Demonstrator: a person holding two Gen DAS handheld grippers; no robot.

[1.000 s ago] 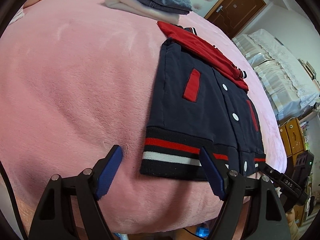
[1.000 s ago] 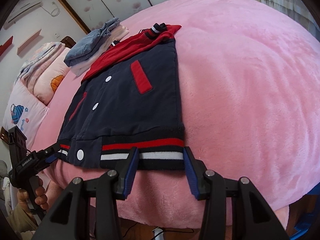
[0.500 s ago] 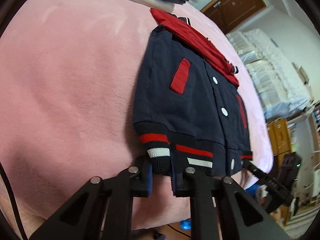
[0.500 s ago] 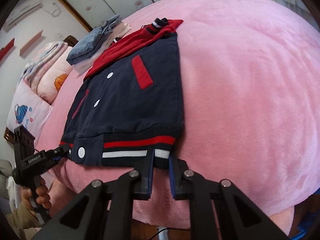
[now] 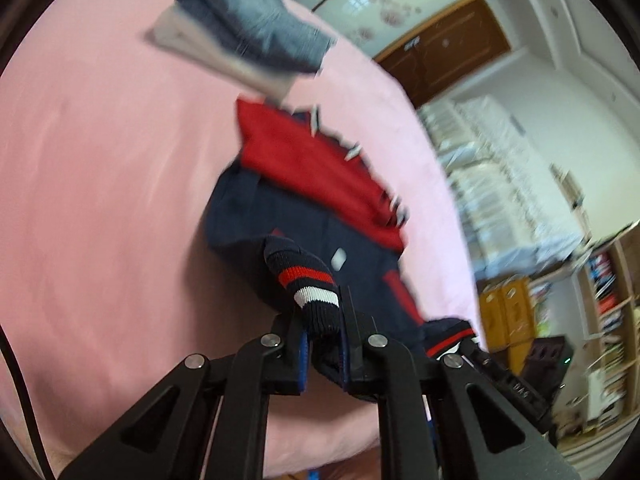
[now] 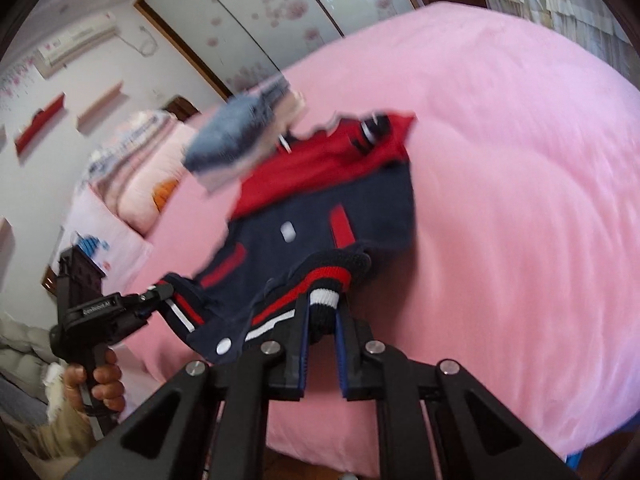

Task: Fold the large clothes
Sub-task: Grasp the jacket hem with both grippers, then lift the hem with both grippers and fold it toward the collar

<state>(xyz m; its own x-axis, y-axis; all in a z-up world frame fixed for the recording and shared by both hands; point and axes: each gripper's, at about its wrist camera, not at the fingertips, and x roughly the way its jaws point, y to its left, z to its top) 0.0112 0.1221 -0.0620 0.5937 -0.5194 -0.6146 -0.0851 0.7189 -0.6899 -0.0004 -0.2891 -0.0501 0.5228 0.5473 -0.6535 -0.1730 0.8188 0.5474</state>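
The navy varsity jacket with red sleeves, red pocket trims and white snaps (image 5: 296, 216) lies on the bed under a pink plush blanket (image 5: 100, 184), near the bed's near edge; its ribbed hem, striped red and white, is raised off the blanket at both lower corners, while the collar end rests flat farther up the bed. The left gripper (image 5: 324, 344) has its blue-padded jaws closed tight on one hem corner, the knit bunched into a lump between them; the right gripper (image 6: 322, 350) is likewise clamped on the other hem corner, a fold of ribbing squeezed between its pads. Each gripper appears in the other's view, and there the jaw tips are hidden by cloth; in the right wrist view the person's left hand (image 6: 98, 380) grips the handle, its sleeve cut off by the picture's edge. Both pictures are smeared by motion; the jacket's snaps and collar stripes show only as streaks, and how the middle of the hem hangs between the two grips is hard to make out. Beyond the collar, toward the far edge of the bed, sits a stack of folded clothes, blue denim on top of pale fabric (image 5: 248, 36); its lower layers are blurred and cannot be told apart. Pillows with cartoon prints (image 6: 132, 184) lie at the head of the bed, partly hidden behind the stack.
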